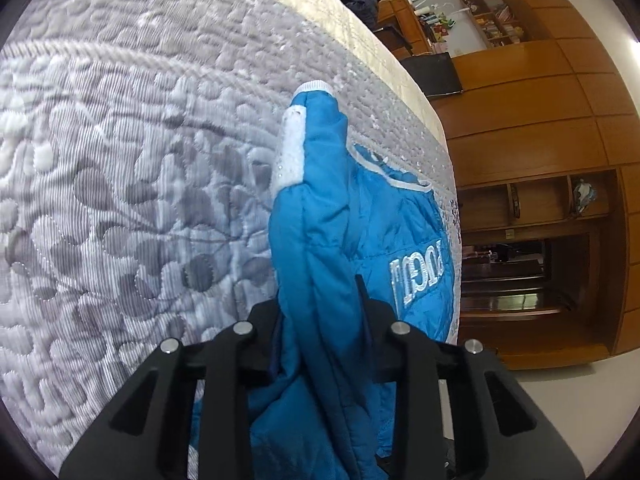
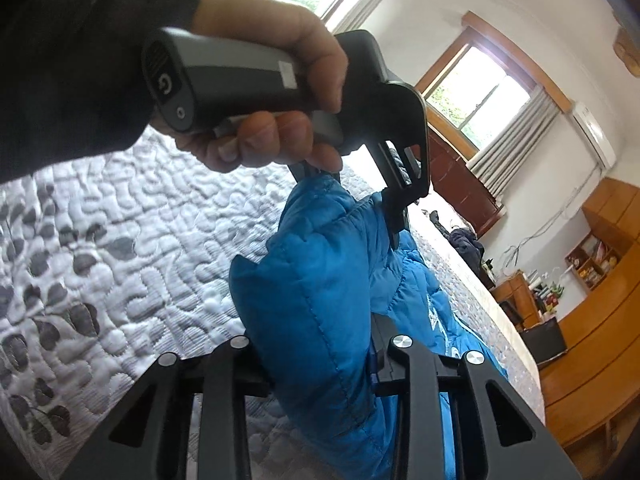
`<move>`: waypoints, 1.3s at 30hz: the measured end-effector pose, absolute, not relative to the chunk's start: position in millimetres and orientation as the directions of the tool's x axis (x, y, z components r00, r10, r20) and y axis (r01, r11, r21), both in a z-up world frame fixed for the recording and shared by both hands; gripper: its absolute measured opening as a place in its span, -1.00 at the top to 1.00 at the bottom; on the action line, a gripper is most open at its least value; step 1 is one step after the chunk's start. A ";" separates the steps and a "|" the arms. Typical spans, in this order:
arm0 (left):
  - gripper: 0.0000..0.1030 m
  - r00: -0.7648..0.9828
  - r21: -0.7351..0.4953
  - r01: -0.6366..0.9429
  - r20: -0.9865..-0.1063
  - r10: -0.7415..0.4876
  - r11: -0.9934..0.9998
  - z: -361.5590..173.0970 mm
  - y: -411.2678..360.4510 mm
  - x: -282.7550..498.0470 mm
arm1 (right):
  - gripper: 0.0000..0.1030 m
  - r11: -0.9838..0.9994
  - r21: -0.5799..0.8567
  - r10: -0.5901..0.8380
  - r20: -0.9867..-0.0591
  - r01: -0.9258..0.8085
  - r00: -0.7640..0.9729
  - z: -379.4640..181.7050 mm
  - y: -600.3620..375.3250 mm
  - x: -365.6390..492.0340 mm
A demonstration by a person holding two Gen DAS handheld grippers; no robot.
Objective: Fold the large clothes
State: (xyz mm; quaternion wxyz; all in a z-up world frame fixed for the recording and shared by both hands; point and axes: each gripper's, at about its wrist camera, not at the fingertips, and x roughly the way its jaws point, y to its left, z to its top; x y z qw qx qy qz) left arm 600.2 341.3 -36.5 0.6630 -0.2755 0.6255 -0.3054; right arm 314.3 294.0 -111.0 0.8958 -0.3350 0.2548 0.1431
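both grippers pinch the puffy quilted blue jacket (image 1: 320, 240) above the stitched bedspread (image 1: 120, 160).

- One blue padded jacket (image 1: 320, 248), with one white cuff (image 1: 316, 87) showing.
- Two black grippers: the left gripper (image 2: 360, 184) and the right gripper (image 2: 320, 356).
- One hand (image 2: 272, 80).
- One quilted bed cover (image 1: 120, 160).
- Two windows, perhaps more beyond view.
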 end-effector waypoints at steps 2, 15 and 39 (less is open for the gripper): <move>0.46 0.037 -0.739 0.067 -0.670 -0.742 0.670 -27.3 336.9 599.8 | 0.38 0.747 -0.514 0.093 -0.548 -0.422 0.831 -107.7 290.1 314.9; 0.48 0.068 -0.673 0.110 -0.729 -0.681 0.731 30.4 303.3 599.3 | 0.40 0.832 -0.398 0.154 -0.503 -0.386 0.851 -67.6 253.5 310.3; 0.48 0.096 -0.511 0.238 -0.834 -0.543 0.826 128.3 140.4 593.4 | 0.40 0.960 -0.037 0.241 -0.386 -0.276 0.891 -10.5 96.4 299.7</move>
